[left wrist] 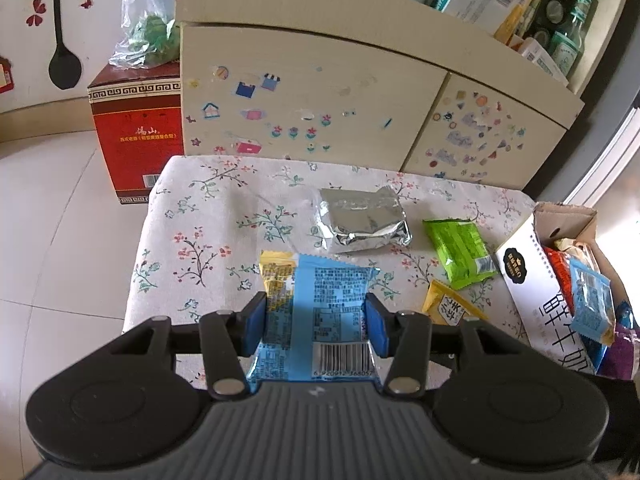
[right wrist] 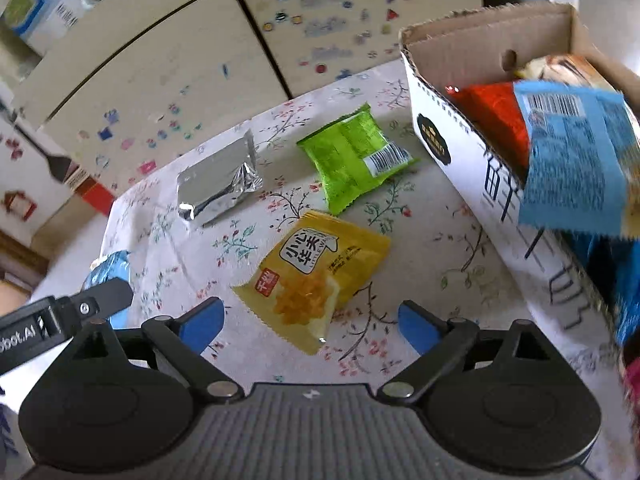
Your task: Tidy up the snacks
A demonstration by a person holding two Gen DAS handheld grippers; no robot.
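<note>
Barcode side up, a blue snack packet (left wrist: 316, 312) sits clamped in the left gripper (left wrist: 316, 322) above the floral tablecloth (left wrist: 208, 216). The right gripper (right wrist: 310, 326) hangs spread wide and empty over a yellow packet (right wrist: 316, 276) printed "小心" and "LITTLE", beside the cardboard box (right wrist: 448, 132) of snacks.

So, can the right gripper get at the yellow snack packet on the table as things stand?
Probably yes. The right gripper has its jaws open and empty, and the yellow packet lies flat just ahead of them on the tablecloth, with nothing on top or between.
</note>
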